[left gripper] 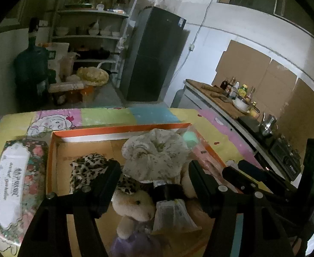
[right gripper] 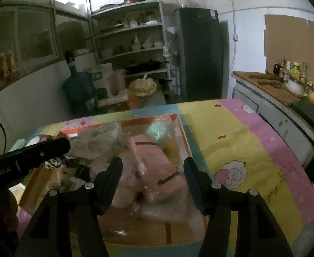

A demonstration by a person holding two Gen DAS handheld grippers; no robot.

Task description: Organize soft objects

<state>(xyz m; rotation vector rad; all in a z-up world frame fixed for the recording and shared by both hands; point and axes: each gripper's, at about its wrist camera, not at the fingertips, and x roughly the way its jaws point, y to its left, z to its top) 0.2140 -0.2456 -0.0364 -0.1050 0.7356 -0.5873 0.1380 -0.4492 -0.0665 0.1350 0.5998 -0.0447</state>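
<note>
The left gripper (left gripper: 154, 184) stood with its jaws parted above the orange-rimmed cardboard box (left gripper: 122, 128), pressing on nothing; between its fingers lay a cream plush bear (left gripper: 133, 205), a black-banded clear packet (left gripper: 169, 194) and, just beyond, a pale floral scrunchie (left gripper: 154, 152), with a leopard-print scrunchie (left gripper: 86, 167) to the left. The right gripper (right gripper: 152, 171) was likewise spread and empty, poised over a pink soft pouch in clear wrapping (right gripper: 154, 167) lying in the same box, a mint-green item (right gripper: 157, 130) beyond it. All the soft things rested inside the box on the patchwork mat (right gripper: 242, 141); a floral tin (left gripper: 13, 182) sat just beside the box's left wall. The risk seemed to be crowding: the two grippers worked close together, so a careless reach could knock them, or a finger could snag the slippery wrapping and drag neighbours out.
</note>
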